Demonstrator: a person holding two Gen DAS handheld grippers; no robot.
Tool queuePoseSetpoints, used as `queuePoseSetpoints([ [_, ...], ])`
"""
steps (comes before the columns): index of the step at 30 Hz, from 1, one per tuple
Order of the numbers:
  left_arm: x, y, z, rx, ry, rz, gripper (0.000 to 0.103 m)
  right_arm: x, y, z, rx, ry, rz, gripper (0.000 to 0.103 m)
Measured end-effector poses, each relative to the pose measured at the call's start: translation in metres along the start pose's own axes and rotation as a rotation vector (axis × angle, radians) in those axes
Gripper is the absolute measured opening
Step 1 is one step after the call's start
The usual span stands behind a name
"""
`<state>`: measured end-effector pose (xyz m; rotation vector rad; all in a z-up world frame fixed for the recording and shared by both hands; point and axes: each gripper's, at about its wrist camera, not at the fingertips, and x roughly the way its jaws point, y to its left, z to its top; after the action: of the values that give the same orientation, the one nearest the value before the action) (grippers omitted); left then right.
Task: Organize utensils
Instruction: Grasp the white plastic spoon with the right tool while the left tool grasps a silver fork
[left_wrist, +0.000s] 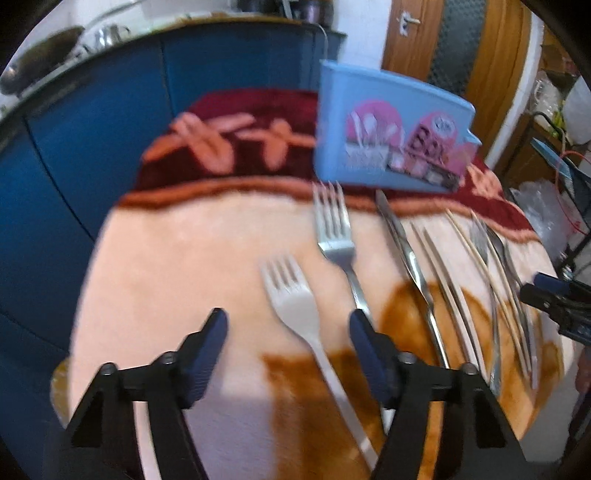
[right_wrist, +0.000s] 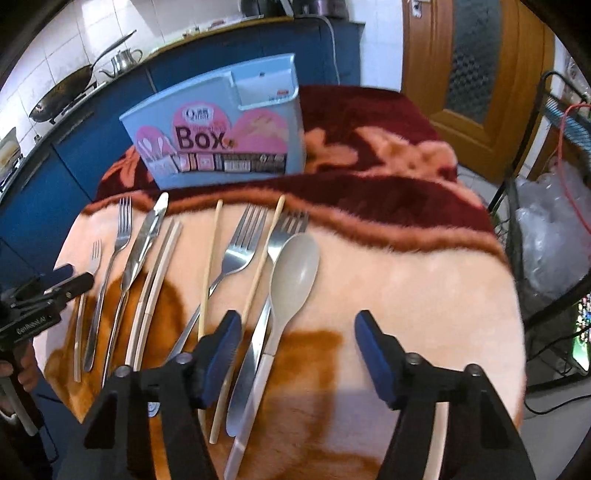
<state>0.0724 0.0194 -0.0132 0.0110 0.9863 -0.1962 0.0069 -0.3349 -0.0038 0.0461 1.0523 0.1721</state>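
Utensils lie in a row on a blanket-covered table (right_wrist: 406, 280). In the left wrist view my left gripper (left_wrist: 288, 328) is open, its fingers either side of a white plastic fork (left_wrist: 295, 299). A steel fork (left_wrist: 336, 236), a knife (left_wrist: 402, 243) and chopsticks (left_wrist: 447, 273) lie to its right. In the right wrist view my right gripper (right_wrist: 299, 332) is open and empty over the handle end of a grey spoon (right_wrist: 293, 273), beside forks (right_wrist: 236, 251), chopsticks (right_wrist: 210, 266) and a knife (right_wrist: 144, 240). A blue utensil box (right_wrist: 221, 136) stands at the back and also shows in the left wrist view (left_wrist: 388, 129).
The other gripper shows at the edge of each view, the right gripper (left_wrist: 557, 302) and the left gripper (right_wrist: 51, 288). A blue kitchen counter (right_wrist: 74, 122) with a wok (right_wrist: 62, 92) lies behind. A wire rack with plastic bags (right_wrist: 546, 221) stands at the right.
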Motion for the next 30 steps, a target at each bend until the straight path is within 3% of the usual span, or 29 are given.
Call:
queuePoseSetpoints([
  [5, 0.003, -0.010, -0.004, 0.044, 0.027, -0.016, 0.052, 0.003, -0.001, 0.005, -0.003, 0.019, 0.021, 0.049],
  [10, 0.007, -0.008, 0.004, 0.020, 0.092, -0.036, 0.050, 0.004, -0.004, 0.007, 0.015, 0.020, 0.040, 0.026],
  [12, 0.008, -0.009, 0.007, 0.029, 0.108, -0.047, 0.039, 0.004, -0.005, 0.008, 0.020, 0.016, 0.050, 0.019],
  [15, 0.009, -0.008, 0.009, 0.027, 0.118, -0.058, 0.023, 0.003, -0.006, 0.007, 0.019, 0.001, 0.059, 0.018],
  [18, 0.008, -0.006, 0.007, 0.006, 0.117, -0.104, 0.017, -0.002, -0.006, 0.006, 0.020, -0.028, 0.076, 0.010],
  [24, -0.003, -0.008, 0.003, -0.018, 0.048, -0.174, 0.015, -0.026, 0.002, 0.006, -0.017, -0.134, 0.098, 0.006],
  [30, -0.034, -0.019, 0.007, 0.005, -0.113, -0.190, 0.014, -0.043, 0.011, 0.011, -0.031, -0.238, 0.123, 0.006],
])
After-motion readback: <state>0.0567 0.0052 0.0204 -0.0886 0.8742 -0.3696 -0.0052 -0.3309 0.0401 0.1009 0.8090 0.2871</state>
